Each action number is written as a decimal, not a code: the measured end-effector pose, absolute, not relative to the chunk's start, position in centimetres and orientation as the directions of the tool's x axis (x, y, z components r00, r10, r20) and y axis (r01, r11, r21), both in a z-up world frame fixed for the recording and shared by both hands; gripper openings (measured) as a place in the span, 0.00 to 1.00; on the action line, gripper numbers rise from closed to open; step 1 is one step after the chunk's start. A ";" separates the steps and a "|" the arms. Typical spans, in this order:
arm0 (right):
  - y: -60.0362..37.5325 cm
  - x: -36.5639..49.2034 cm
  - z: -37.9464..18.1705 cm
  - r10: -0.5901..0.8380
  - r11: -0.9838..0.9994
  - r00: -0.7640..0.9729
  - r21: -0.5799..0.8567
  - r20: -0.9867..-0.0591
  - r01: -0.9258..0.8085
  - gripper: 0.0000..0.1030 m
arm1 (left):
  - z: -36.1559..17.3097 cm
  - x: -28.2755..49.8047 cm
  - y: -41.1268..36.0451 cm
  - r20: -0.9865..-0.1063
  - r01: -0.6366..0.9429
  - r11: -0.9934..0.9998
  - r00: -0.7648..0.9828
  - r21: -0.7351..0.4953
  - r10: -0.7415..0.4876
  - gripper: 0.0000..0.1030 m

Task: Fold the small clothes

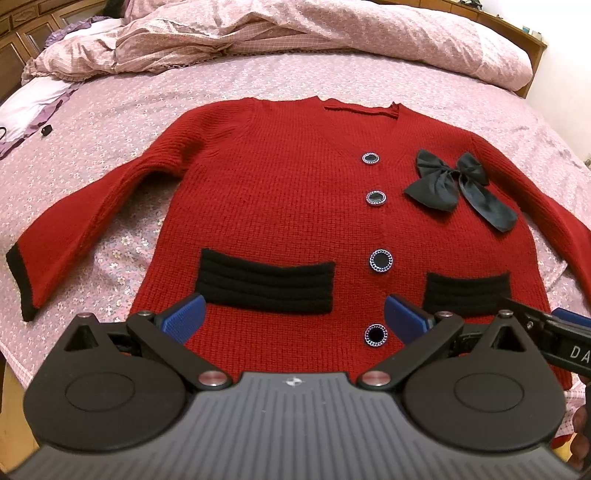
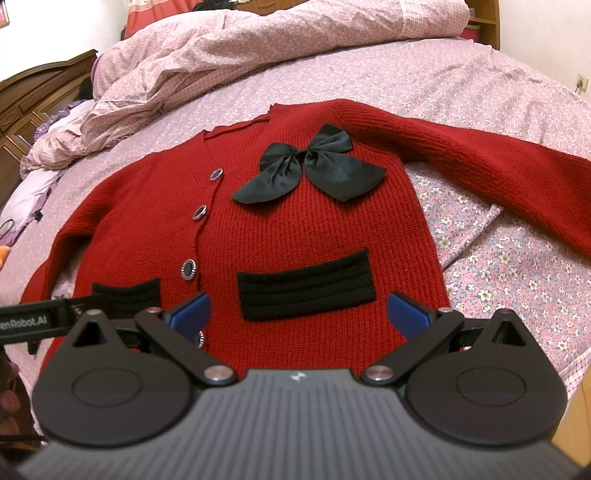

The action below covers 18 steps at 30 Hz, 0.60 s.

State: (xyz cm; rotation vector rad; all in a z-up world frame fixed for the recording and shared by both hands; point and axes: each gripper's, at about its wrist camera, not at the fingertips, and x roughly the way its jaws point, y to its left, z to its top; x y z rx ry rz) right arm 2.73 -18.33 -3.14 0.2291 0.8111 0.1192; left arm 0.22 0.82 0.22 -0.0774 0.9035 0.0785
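Left wrist view: left tool [image 1: 293,319] is hovering low over the hem of the red cardigan [image 1: 280,206], its two blue pads [image 1: 184,314] standing wide apart and gripping nothing. The right tool [image 1: 554,332] is showing at the right edge of this view, beside it.

Right wrist view: right tool [image 2: 299,317] is hanging over the hem as well, its blue pads [image 2: 408,314] spread wide, nothing between them. The left tool [image 2: 44,319] is reaching in from the left edge.

Cardigan: one, lying flat and face up on the bed [image 1: 110,122], buttoned, collar pointing away from the tools.
- Sleeves: two, both lying spread out to the sides; black cuff [image 1: 20,284] showing on one.
- Buttons [image 1: 380,260]: five counted in the left wrist view, running in one line down the front.
- Black pockets [image 1: 266,280]: two, one on each side of the button line.
- Black bow [image 1: 458,184]: one, sitting on the chest.

Quilt [image 1: 258,33]: one, lying rumpled at the far end of the bed.
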 end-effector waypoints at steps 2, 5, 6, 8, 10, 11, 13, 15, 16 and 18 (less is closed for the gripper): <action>-18.3 2.7 -3.2 0.193 0.968 0.683 0.249 -0.704 -0.017 1.00 | 0.2 0.2 0.9 -0.787 -0.102 0.994 0.616 -0.034 0.036 1.00; -18.4 2.7 -3.2 0.193 0.968 0.682 0.252 -0.705 -0.013 1.00 | 0.2 0.3 0.8 -0.789 -0.105 0.994 0.614 -0.033 0.038 1.00; -18.4 2.7 -3.2 0.194 0.967 0.681 0.253 -0.706 -0.013 1.00 | 0.1 0.3 0.8 -0.790 -0.106 0.994 0.612 -0.034 0.039 1.00; -18.4 2.8 -3.2 0.196 0.967 0.680 0.256 -0.707 -0.013 1.00 | 0.1 0.4 0.8 -0.791 -0.109 0.994 0.610 -0.034 0.040 1.00; -18.5 2.8 -3.2 0.197 0.966 0.679 0.259 -0.707 -0.011 1.00 | 0.0 0.5 0.9 -0.793 -0.110 0.993 0.608 -0.033 0.041 1.00; -18.5 2.8 -3.2 0.197 0.966 0.679 0.259 -0.707 -0.012 1.00 | 0.0 0.6 0.9 -0.794 -0.110 0.993 0.606 -0.034 0.040 1.00; -18.6 2.9 -3.2 0.198 0.965 0.678 0.262 -0.707 -0.009 1.00 | -0.1 0.7 0.9 -0.797 -0.111 0.993 0.603 -0.033 0.041 1.00; -18.6 2.9 -3.3 0.199 0.964 0.677 0.264 -0.709 -0.007 1.00 | -0.1 0.8 0.9 -0.799 -0.111 0.993 0.600 -0.032 0.041 1.00; -18.7 3.0 -3.3 0.200 0.964 0.675 0.266 -0.710 -0.006 1.00 | -0.1 0.8 0.9 -0.799 -0.110 0.993 0.600 -0.032 0.041 1.00; -18.7 3.0 -3.3 0.203 0.963 0.674 0.269 -0.710 -0.006 1.00 | -0.1 0.9 0.9 -0.799 -0.110 0.993 0.599 -0.030 0.042 1.00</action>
